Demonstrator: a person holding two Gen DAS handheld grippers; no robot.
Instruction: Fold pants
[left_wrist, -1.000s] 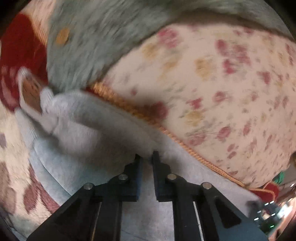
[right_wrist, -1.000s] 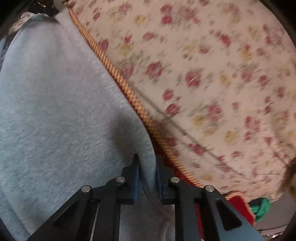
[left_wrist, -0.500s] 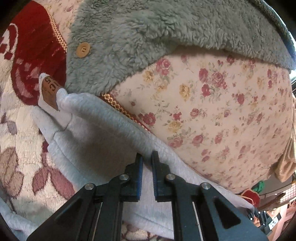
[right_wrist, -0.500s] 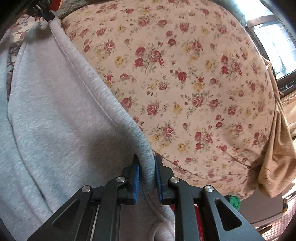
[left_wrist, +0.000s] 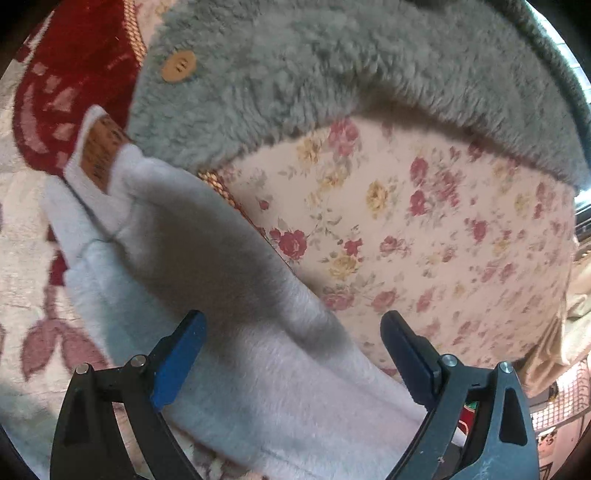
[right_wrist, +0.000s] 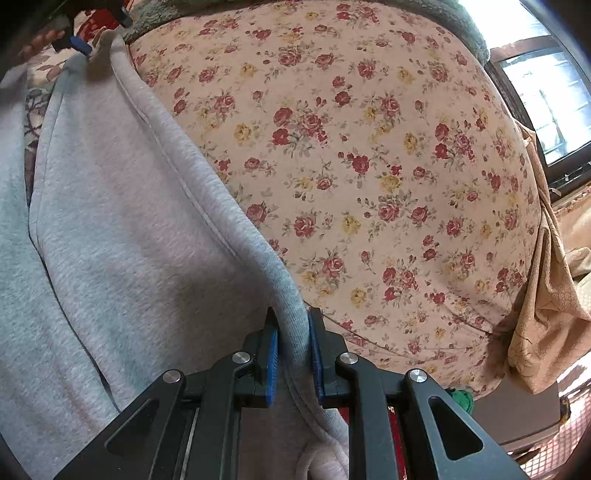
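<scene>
The light grey sweatpants (left_wrist: 236, 317) lie on the patterned rug, their edge against a floral cushion. A tan leather label (left_wrist: 98, 153) sits on the waistband at upper left. My left gripper (left_wrist: 291, 328) is open, its jaws wide apart above the grey fabric, holding nothing. In the right wrist view the pants (right_wrist: 122, 221) fill the left half. My right gripper (right_wrist: 291, 332) is shut on the thick hem edge of the pants. The left gripper's blue pad (right_wrist: 79, 44) shows at the far top left by the other end of the pants.
A floral cushion (right_wrist: 369, 177) fills the right side, also in the left wrist view (left_wrist: 424, 229). A grey-green fleece garment with a tan button (left_wrist: 179, 66) lies over it. The red and cream rug (left_wrist: 22, 240) is at left. Beige cloth (right_wrist: 546, 314) hangs at right.
My left gripper has opened wide and let go of the pants edge it was pinching. My right gripper stays shut on the hem and has drifted only slightly.
</scene>
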